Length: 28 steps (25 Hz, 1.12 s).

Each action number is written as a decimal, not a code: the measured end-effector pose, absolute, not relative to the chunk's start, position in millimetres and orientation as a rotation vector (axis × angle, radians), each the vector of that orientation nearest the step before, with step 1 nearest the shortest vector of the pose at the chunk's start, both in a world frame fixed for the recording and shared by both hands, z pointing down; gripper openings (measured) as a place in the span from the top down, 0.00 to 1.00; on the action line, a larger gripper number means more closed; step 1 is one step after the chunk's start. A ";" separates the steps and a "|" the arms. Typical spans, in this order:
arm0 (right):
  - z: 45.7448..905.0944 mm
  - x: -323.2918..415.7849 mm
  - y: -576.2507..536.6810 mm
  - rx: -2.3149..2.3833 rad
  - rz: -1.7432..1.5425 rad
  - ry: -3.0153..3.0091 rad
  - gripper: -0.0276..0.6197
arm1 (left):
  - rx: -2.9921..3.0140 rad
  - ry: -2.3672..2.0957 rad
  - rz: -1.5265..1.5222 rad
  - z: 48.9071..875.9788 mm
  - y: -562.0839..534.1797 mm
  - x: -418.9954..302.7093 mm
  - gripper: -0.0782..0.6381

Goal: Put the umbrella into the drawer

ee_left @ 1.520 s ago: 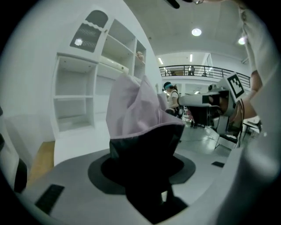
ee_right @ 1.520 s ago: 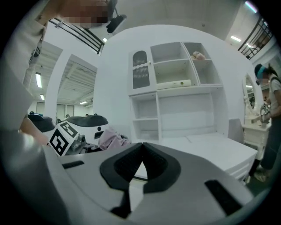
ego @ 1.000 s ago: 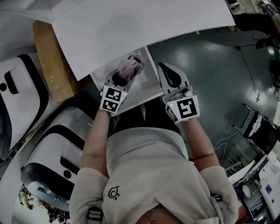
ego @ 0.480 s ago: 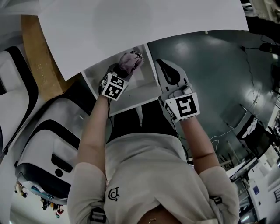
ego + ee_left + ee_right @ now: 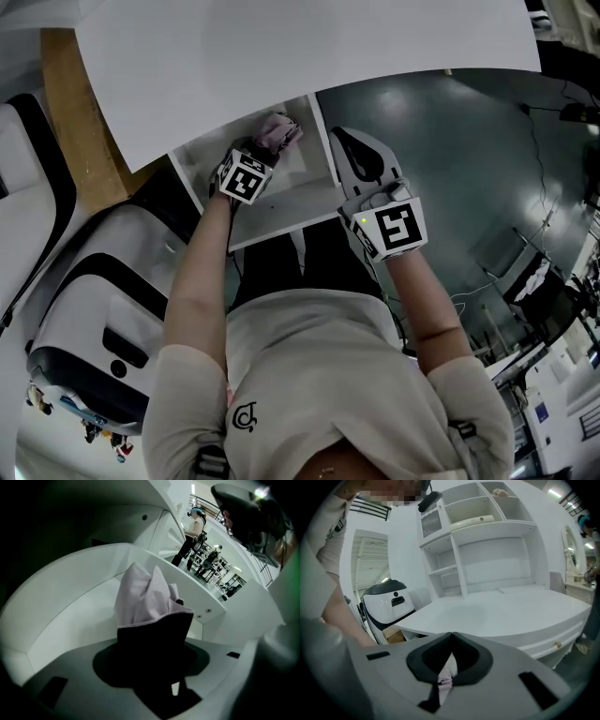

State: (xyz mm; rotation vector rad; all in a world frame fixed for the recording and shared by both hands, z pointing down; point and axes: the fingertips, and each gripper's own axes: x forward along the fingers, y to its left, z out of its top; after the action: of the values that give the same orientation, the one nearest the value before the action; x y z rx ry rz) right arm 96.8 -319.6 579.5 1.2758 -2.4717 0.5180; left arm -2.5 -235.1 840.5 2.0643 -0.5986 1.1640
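A pale pink folded umbrella (image 5: 277,132) lies partly inside the open white drawer (image 5: 309,202) under the desk top. My left gripper (image 5: 263,154) is shut on the umbrella and points steeply down into the drawer. In the left gripper view the pink cloth (image 5: 140,602) sticks out above the dark jaws of the left gripper (image 5: 154,639), with the drawer wall (image 5: 70,597) behind it. My right gripper (image 5: 360,157) hangs just right of the drawer's side, shut and holding nothing. In the right gripper view the right gripper (image 5: 450,634) has its tips touching.
The white desk top (image 5: 309,47) overhangs the drawer. A cardboard box (image 5: 70,122) and a white-and-black machine (image 5: 103,309) stand on the left. Dark floor (image 5: 469,150) spreads to the right. A white shelf unit (image 5: 487,550) rises behind the desk.
My left gripper has sunk deeper into the drawer with the umbrella and tilted further down. The right gripper has dropped a little beside the drawer.
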 end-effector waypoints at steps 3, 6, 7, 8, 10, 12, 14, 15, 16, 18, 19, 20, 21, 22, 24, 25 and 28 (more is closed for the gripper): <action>576.0 96.4 -317.2 1.262 0.515 -2.483 0.95 | 2.031 -0.614 1.139 839.6 -235.9 -2.0 0.54; 574.6 91.1 -311.4 1.203 0.520 -2.507 0.95 | 1.982 -0.583 1.107 838.4 -233.4 -0.1 0.46; 573.1 89.9 -309.3 1.183 0.523 -2.516 0.95 | 1.971 -0.569 1.103 836.9 -232.2 0.8 0.41; 570.4 90.0 -307.8 1.173 0.525 -2.522 0.95 | 1.968 -0.558 1.103 834.5 -231.8 1.9 0.38; 563.1 92.7 -307.0 1.176 0.520 -2.529 0.95 | 1.968 -0.552 1.113 828.5 -232.4 3.0 0.34; 556.1 95.4 -307.1 1.187 0.512 -2.532 0.95 | 1.963 -0.561 1.127 822.4 -233.2 1.9 0.31; 549.5 96.4 -305.7 1.190 0.498 -2.536 0.95 | 1.962 -0.581 1.152 813.8 -233.8 -1.0 0.30; 545.8 96.3 -304.7 1.188 0.489 -2.540 0.95 | 1.961 -0.588 1.172 807.3 -234.1 -2.7 0.30; 541.7 95.8 -303.9 1.185 0.479 -2.546 0.95 | 1.967 -0.596 1.196 799.1 -235.9 -4.3 0.30; 533.5 93.6 -302.1 1.182 0.466 -2.560 0.95 | 1.999 -0.636 1.233 779.0 -244.7 -7.5 0.31; 529.1 92.5 -301.1 1.182 0.461 -2.568 0.95 | 2.019 -0.662 1.238 767.3 -249.4 -8.3 0.32; 523.7 91.4 -300.5 1.181 0.450 -2.575 0.95 | 2.038 -0.686 1.236 755.0 -253.3 -8.1 0.34; 517.6 90.6 -300.0 1.178 0.435 -2.582 0.95 | 2.056 -0.707 1.229 742.5 -256.2 -7.2 0.39; 511.8 90.2 -299.2 1.174 0.421 -2.587 0.95 | 2.074 -0.725 1.220 730.2 -258.4 -6.0 0.45; 501.0 89.0 -297.3 1.161 0.396 -2.595 0.95 | 2.114 -0.755 1.196 706.8 -262.1 -3.7 0.59; 495.2 88.0 -296.7 1.152 0.380 -2.601 0.95 | 2.135 -0.772 1.179 695.2 -264.1 -3.1 0.67; 477.9 86.2 -295.6 1.144 0.341 -2.619 0.95 | 2.195 -0.866 1.115 659.5 -272.0 -6.3 0.83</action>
State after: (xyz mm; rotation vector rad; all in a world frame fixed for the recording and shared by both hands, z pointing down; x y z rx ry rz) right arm 86.2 -295.6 477.9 1.1437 -2.6186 0.3412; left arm -6.3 -272.0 659.5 2.1951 -0.8663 1.1148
